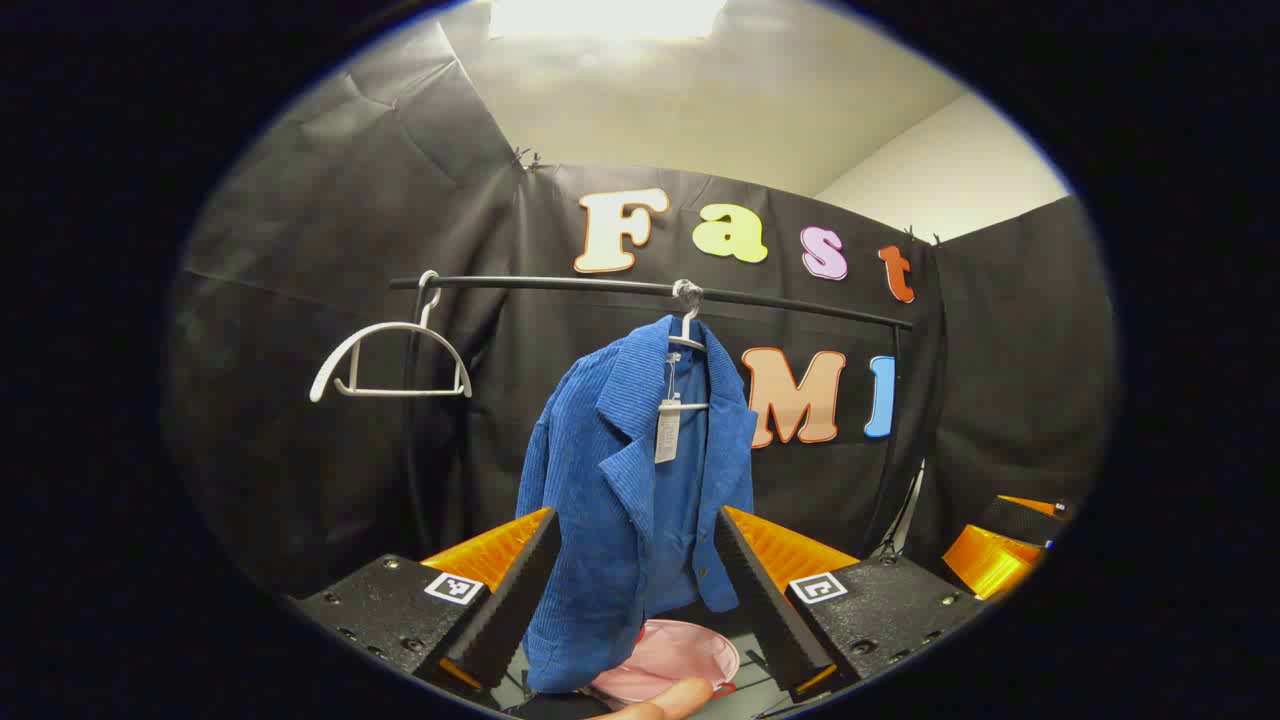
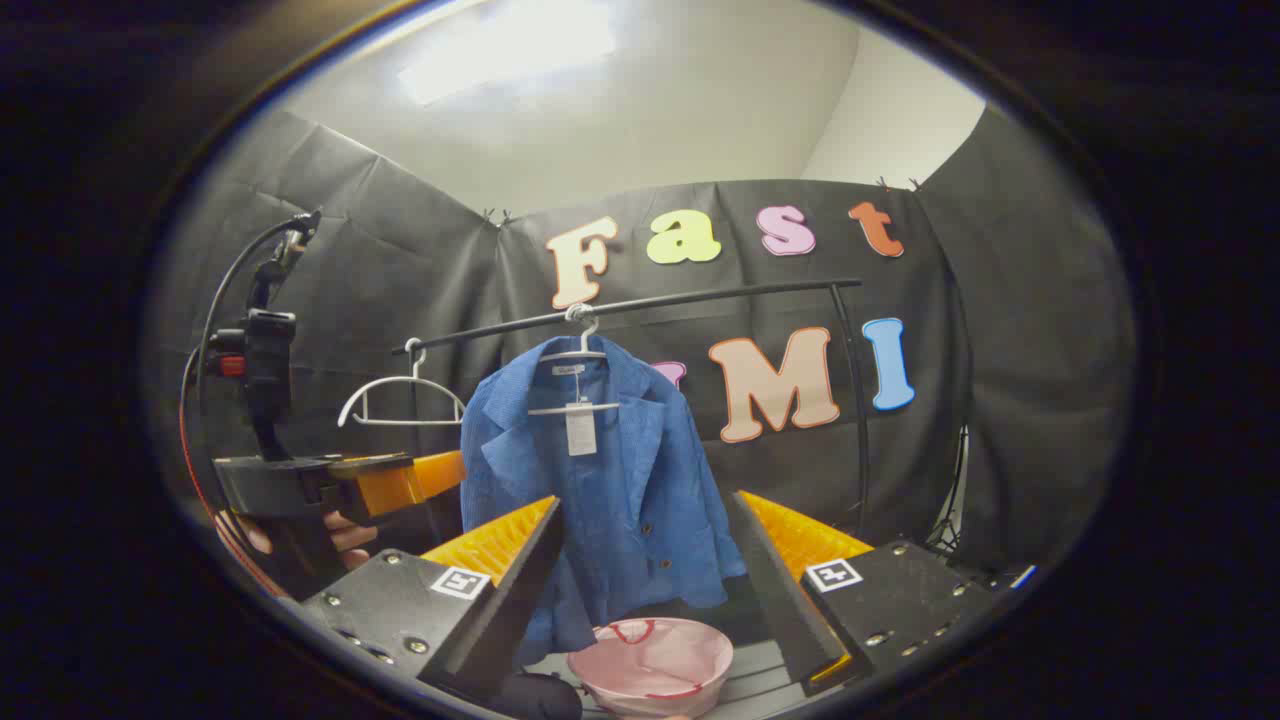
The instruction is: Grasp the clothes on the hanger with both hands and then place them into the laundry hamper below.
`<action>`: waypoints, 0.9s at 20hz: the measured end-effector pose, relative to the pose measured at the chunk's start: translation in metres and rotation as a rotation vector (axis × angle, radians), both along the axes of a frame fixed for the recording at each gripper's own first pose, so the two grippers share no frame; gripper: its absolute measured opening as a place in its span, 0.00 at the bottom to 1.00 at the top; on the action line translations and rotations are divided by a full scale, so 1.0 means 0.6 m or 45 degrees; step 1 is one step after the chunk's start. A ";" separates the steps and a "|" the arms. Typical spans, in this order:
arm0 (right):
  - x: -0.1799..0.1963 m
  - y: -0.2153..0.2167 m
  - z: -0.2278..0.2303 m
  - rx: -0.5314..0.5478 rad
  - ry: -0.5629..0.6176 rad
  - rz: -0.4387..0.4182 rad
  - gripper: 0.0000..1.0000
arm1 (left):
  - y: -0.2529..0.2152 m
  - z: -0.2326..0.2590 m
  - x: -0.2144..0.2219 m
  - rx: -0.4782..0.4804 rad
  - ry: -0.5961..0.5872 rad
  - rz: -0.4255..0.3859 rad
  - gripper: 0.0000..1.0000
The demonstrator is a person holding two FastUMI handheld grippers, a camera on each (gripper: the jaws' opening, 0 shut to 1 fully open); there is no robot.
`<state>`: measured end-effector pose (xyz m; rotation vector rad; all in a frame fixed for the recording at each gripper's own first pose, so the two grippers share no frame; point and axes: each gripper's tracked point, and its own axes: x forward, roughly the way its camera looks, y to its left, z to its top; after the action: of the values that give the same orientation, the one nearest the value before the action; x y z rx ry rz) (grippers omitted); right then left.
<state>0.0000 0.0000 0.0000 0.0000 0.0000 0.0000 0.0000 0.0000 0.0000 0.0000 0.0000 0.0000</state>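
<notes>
1. Hanging from a white hanger (image 2: 573, 352) on the black rail (image 2: 640, 300), the blue jacket (image 2: 600, 480) sits above the pink hamper (image 2: 655, 665).
2. Both the left gripper (image 1: 635, 590) and right gripper (image 2: 645, 590) hold their fingers spread apart, short of the jacket.

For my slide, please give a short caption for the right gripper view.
Open right gripper faces a blue jacket on its hanger, pink hamper below.

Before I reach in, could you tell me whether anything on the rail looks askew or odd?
The blue jacket hangs lopsided on its hanger, bunched toward one side, with a paper tag dangling at the collar. A second hanger hangs bare. Nothing looks damaged.
</notes>
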 end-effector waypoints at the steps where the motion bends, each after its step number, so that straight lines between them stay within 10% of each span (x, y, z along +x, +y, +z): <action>1: 0.001 0.004 -0.003 0.001 0.002 0.006 0.99 | 0.002 0.000 0.000 -0.006 0.000 0.003 0.92; 18: 0.135 -0.015 -0.053 0.010 0.004 -0.024 0.99 | 0.051 -0.050 0.104 -0.023 0.039 0.110 0.96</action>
<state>0.0810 -0.0092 -0.0316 0.0080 0.0028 -0.0188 0.0626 0.0308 -0.0302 -0.0183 0.0303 0.0861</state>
